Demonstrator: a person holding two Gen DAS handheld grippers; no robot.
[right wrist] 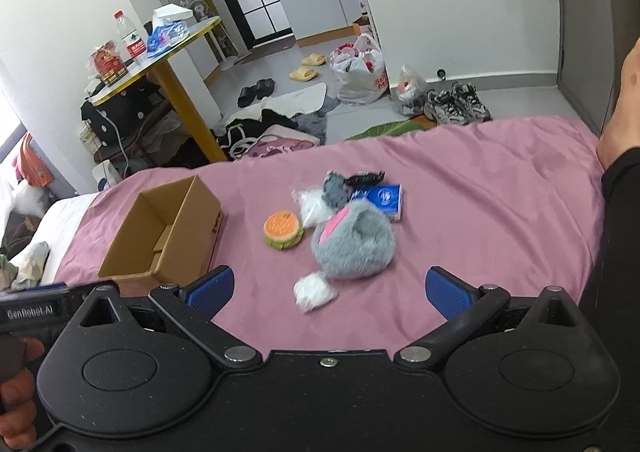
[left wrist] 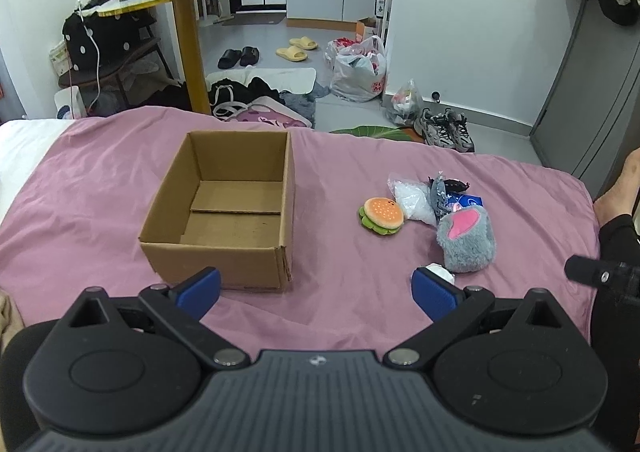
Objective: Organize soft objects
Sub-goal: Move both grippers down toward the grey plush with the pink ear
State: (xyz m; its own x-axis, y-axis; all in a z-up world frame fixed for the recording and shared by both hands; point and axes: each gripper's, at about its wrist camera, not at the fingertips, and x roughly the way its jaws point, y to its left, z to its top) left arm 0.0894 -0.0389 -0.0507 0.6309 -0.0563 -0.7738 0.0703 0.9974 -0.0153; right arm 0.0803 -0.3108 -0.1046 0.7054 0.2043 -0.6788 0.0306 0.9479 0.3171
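From the left wrist, the white fluffy ball point(left wrist: 440, 273) is mostly hidden behind the left gripper's blue pad point(left wrist: 434, 292). The grey furry toy point(right wrist: 352, 244) looks motion-blurred from the right wrist. The blue packet point(right wrist: 382, 198) and dark item point(right wrist: 364, 178) behind it are partly covered, too small to identify. A black sleeve point(right wrist: 618, 236) is cut off at the frame's edge.

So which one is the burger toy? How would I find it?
Look at the pink bedspread, to the right of the open cardboard box. A cluster of soft things lies there. The burger toy sits at the edge nearest the box: small, round, orange bun, green frill.
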